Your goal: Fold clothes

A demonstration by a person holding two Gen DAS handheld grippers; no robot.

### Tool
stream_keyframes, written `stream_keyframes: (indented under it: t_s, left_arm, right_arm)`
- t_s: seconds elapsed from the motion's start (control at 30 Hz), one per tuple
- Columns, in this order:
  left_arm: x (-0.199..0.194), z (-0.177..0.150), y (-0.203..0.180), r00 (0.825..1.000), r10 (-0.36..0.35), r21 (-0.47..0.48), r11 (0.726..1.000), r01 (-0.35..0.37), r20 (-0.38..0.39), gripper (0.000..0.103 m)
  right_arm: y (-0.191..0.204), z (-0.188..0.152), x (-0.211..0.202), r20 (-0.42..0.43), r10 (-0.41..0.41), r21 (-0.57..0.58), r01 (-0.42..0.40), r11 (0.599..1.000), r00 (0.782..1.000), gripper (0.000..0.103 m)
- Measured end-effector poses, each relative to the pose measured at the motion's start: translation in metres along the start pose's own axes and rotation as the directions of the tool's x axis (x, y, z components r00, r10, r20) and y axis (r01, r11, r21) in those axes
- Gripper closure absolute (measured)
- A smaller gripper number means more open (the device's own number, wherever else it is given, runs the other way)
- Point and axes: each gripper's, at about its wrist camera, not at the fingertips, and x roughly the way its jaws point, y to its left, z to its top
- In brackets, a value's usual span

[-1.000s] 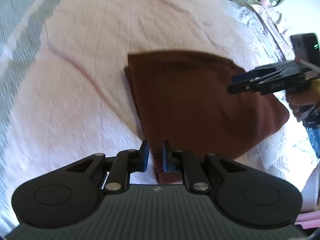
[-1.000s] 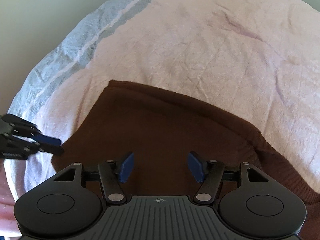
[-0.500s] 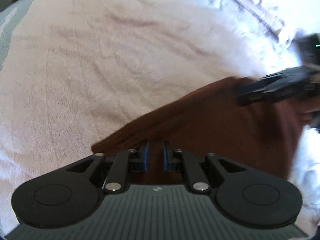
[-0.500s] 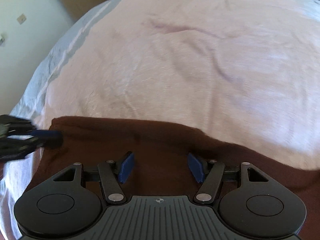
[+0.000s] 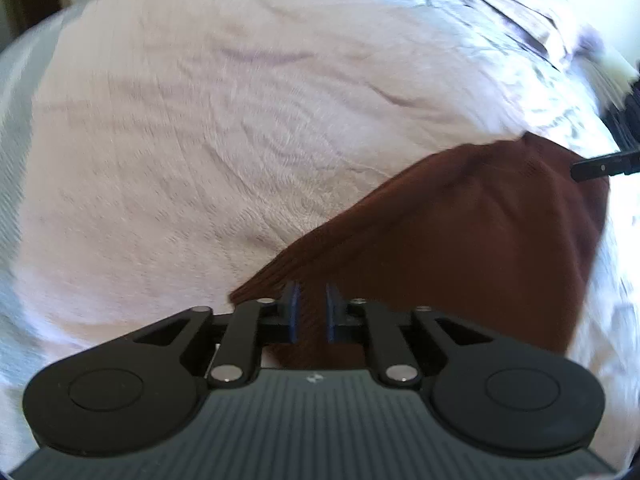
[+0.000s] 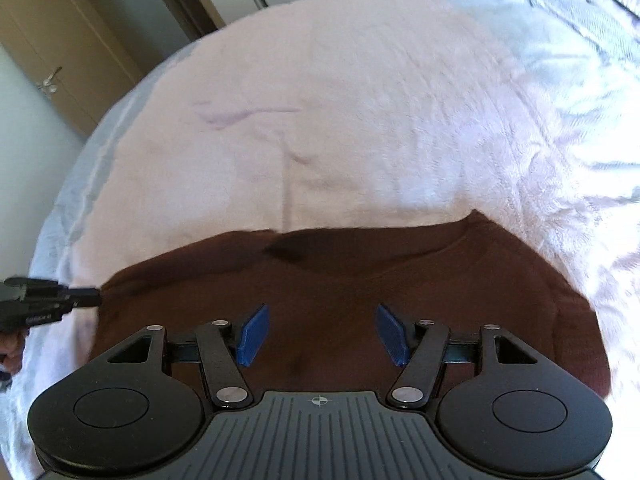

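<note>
Left wrist view: left gripper [image 5: 311,312] sits over the brown garment's [image 5: 460,248] corner on the pink bedspread [image 5: 200,140], jaws narrow and easing apart, cloth between them (pads not clearly pinching).

Right wrist view: right gripper [image 6: 322,334] hangs wide open above the garment, gripping nothing; the left gripper pokes in at the left edge.

Each camera sits just behind its own jaws and looks steeply down along them, close above the bed [image 5: 200,140]. The left view faces across the pink cover, with the brown garment [image 5: 480,248] under and right of its jaws. The right view has the garment directly beneath its jaws. Both share garment and cover, and each catches the other gripper at its edge.
</note>
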Motion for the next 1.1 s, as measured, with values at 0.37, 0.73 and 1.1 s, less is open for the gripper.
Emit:
stream_keyframes:
  t_s: [0.37, 0.73, 1.1]
  left_arm:
    - [-0.070, -0.072, -0.093, 0.998, 0.039, 0.497, 0.868, -0.009, -0.049, 0.063]
    - [-0.056, -0.077, -0.190, 0.998, -0.009, 0.592, 0.805, 0.040, -0.055, 0.061]
    - [-0.013, -0.005, -0.246, 0.993, -0.113, 0.599, 0.793, 0.113, -0.038, 0.060]
  right_arm:
    - [0.093, -0.090, -0.015, -0.178, 0.176, -0.047, -0.187, 0.981, 0.968, 0.039]
    - [0.002, -0.093, -0.046, -0.028, 0.077, 0.285, -0.066, 0.956, 0.997, 0.039]
    - [-0.130, -0.084, -0.034, 0.223, -0.075, 0.624, -0.083, 0.777, 0.972, 0.038]
